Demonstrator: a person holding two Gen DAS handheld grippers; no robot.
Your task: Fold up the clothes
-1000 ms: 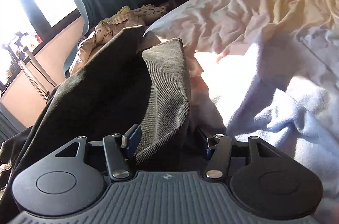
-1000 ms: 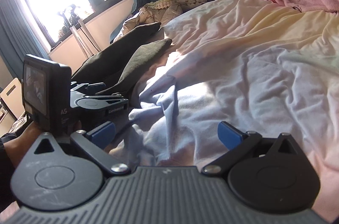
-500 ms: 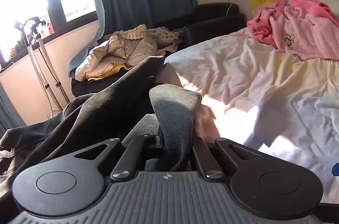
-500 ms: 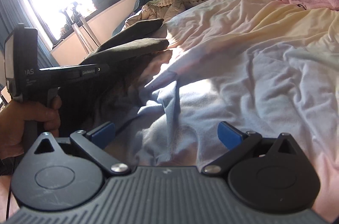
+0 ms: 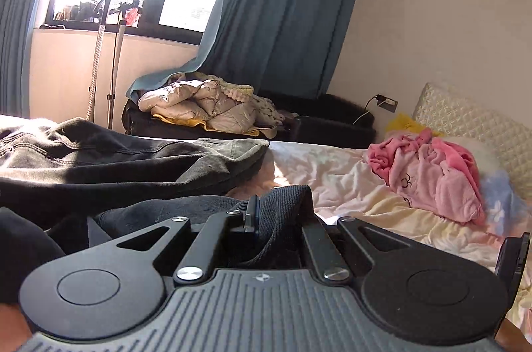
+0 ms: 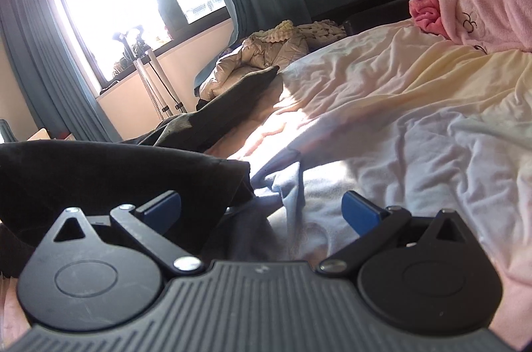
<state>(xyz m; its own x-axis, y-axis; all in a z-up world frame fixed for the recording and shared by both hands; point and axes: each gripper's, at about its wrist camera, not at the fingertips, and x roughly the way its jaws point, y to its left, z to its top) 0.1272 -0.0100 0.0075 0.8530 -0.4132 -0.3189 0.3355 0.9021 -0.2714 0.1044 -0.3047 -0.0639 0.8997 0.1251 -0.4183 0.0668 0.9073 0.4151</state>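
The left gripper (image 5: 266,219) pinches a fold of the dark trousers (image 5: 133,159), which trail leftward, while the right gripper (image 6: 262,209) gapes wide just beside them.

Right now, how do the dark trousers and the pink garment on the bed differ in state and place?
The trousers are gripped: the left tongs are shut on a fold of their dark fabric. The pink garment is touched by no tongs.
The trousers stretch out long near the window side of the bed; the pink garment sits bunched in a heap near the headboard.
The trousers are dark grey denim; the pink garment looks fleecy.
Both lie on the bed, unfolded.
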